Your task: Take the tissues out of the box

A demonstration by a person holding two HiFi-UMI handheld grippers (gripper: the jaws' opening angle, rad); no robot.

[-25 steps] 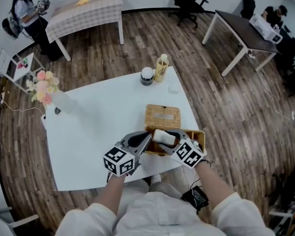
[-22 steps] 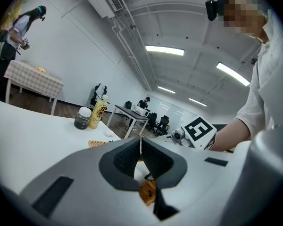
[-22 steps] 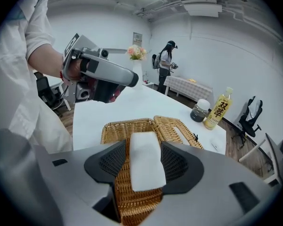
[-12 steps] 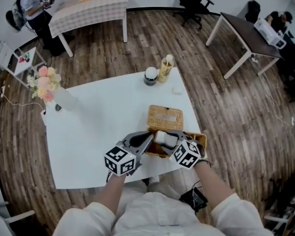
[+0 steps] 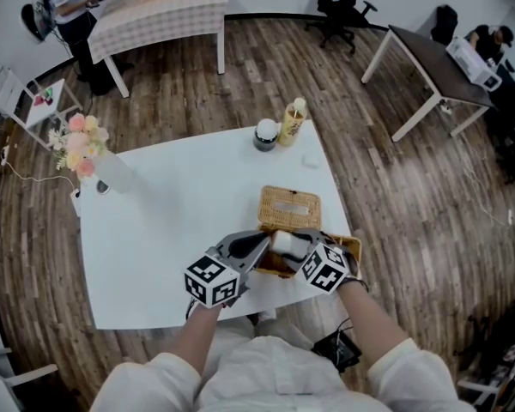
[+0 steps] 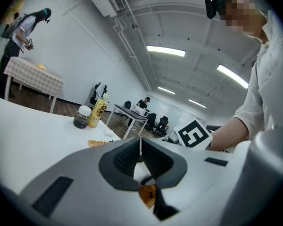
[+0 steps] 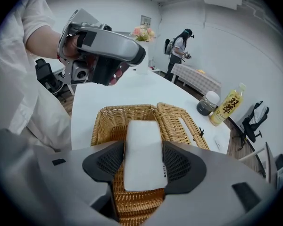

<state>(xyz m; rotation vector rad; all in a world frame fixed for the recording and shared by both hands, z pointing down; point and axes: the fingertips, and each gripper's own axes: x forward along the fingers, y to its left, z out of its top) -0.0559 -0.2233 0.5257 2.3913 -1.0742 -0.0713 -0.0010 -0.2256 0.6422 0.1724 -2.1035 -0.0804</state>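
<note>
Tissue pack (image 7: 142, 145), white, lay lengthwise between right gripper (image 7: 143, 163) fingers (image 7: 108, 163), over open wicker box (image 7: 104, 121). Pads flanked its long sides; no firm press evident. Fingers stood wide apart, had just been opening. Wicker lid (image 7: 181, 121) lay flipped open beside box. Left gripper (image 6: 140, 155) fingers were closed together by box rim. Box sat on white table (image 7: 96, 93).
</note>
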